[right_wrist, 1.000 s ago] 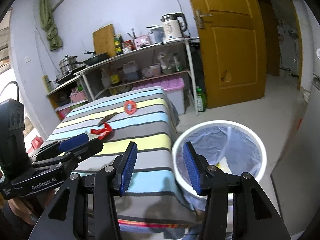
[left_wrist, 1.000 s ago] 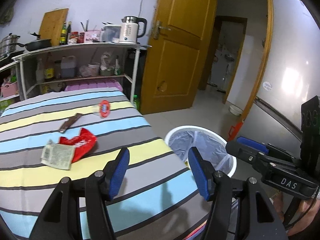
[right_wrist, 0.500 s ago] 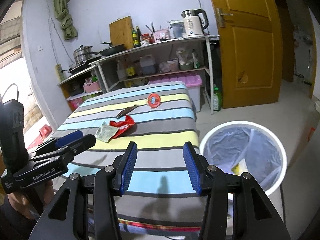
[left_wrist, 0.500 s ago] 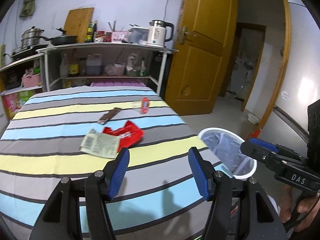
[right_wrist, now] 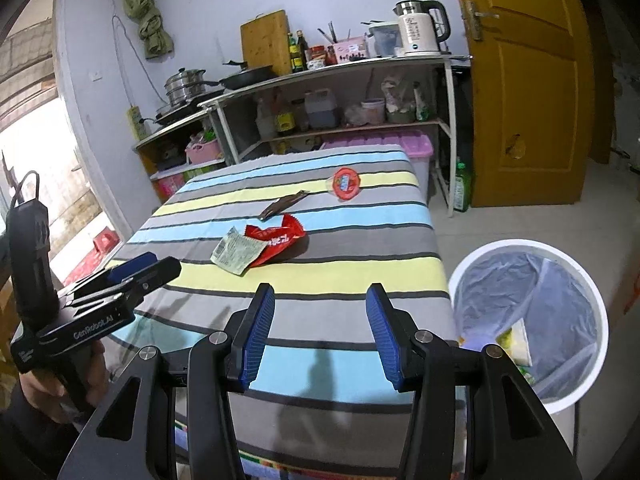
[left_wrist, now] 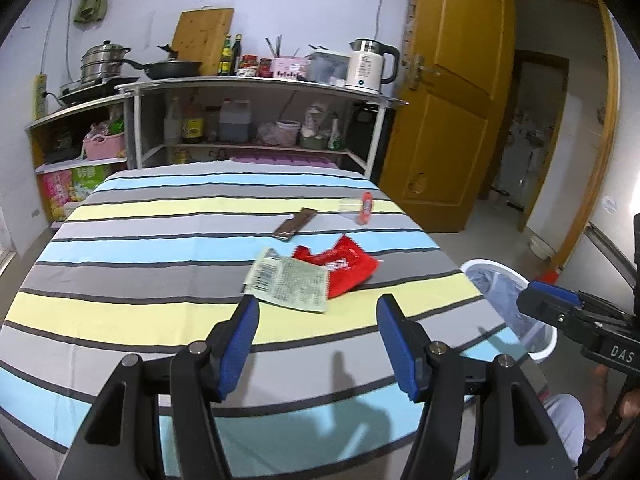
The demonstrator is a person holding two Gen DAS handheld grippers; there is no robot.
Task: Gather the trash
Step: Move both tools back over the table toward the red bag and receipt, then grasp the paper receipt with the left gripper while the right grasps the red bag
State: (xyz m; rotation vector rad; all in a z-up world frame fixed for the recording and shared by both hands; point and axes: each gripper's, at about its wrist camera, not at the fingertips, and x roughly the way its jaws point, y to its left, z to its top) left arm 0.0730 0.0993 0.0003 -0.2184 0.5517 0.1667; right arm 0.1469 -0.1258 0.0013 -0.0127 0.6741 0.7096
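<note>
On the striped tablecloth lie a red snack wrapper, a pale green wrapper overlapping it, a brown wrapper and a clear cup with a red lid on its side. A white bin with a liner stands on the floor right of the table. My left gripper hangs open over the near table edge, just short of the green wrapper. My right gripper is open and holds nothing.
Metal shelves with a kettle, pans, bottles and boxes stand behind the table. A wooden door is at the right. A pink-lidded storage box and a green bottle sit by the table's far corner.
Both views have swung left, from the bin toward the table. The wrappers now sit centred ahead of the left gripper, closer than before. Both grippers stay open as before.
</note>
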